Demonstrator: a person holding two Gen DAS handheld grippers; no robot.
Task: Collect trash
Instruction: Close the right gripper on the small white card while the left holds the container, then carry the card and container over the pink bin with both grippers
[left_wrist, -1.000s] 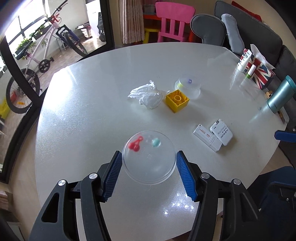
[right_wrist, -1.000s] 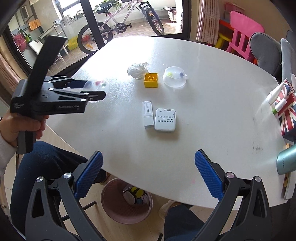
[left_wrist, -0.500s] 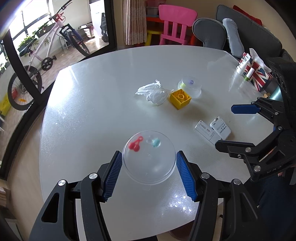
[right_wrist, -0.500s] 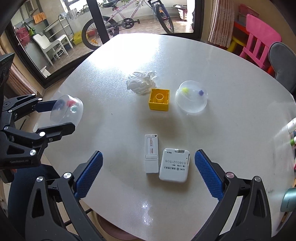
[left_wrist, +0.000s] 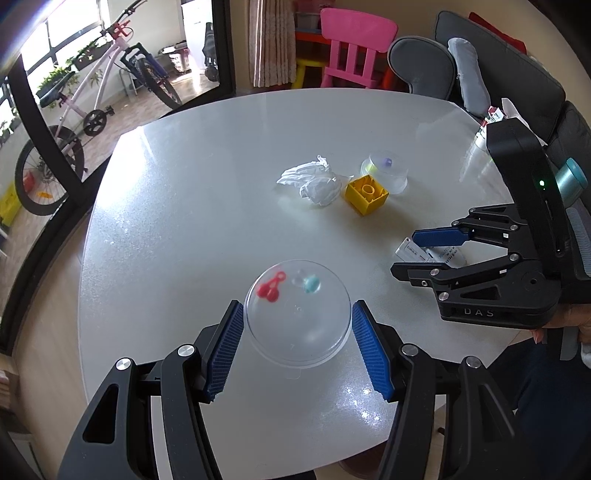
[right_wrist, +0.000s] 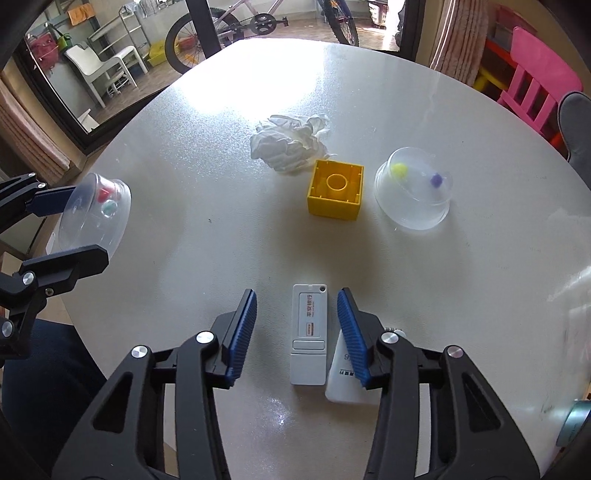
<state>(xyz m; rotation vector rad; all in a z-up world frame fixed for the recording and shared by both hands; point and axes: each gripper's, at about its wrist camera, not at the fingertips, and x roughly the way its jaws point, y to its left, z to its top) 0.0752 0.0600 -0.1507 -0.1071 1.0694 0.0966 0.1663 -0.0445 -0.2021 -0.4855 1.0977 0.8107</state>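
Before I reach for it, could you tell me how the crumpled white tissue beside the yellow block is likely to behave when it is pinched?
The tissue looks loosely wadded, so it will probably squash flat rather than resist. It seems very light and may slide on the glossy table if nudged. Loose corners could trail out.

clear dome lid (left_wrist: 297, 317) — tilted, off table | crumpled tissue (left_wrist: 314, 182) — mid-table

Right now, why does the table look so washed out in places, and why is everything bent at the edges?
Right wrist view: window light glares off the table beyond the tissue. Left wrist view: glare streaks the table's left side, small highlights sparkle near the left gripper, and the clear dish reflects light. Both views: fisheye lenses curve the edges and darken the corners.
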